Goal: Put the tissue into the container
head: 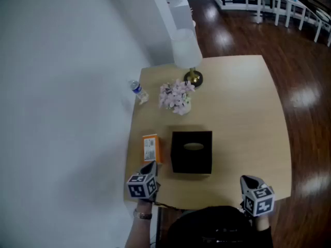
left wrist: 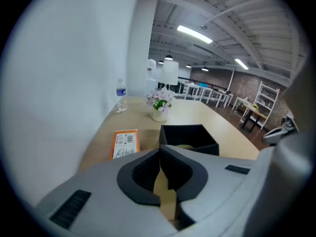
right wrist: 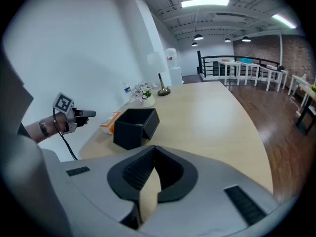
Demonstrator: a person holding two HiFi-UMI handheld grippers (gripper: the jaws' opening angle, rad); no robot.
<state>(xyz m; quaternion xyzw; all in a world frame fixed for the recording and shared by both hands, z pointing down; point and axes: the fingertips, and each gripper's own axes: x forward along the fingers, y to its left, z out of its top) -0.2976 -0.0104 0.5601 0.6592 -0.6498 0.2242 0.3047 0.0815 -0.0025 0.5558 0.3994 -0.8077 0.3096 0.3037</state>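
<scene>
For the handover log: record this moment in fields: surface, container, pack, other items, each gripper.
surface: light wooden table
container: black box, opening on top
pack: orange pack, flat on the table left of the box, not in it
other items: flowers, lamp, water bottle, all beyond the box
left gripper: shut, empty, near the pack
right gripper: shut, empty, at the near edge
task: pack not yet picked up

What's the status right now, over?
Left gripper and right gripper shut, empty. Orange tissue pack lies left of black box, untouched. Path clear.
</scene>
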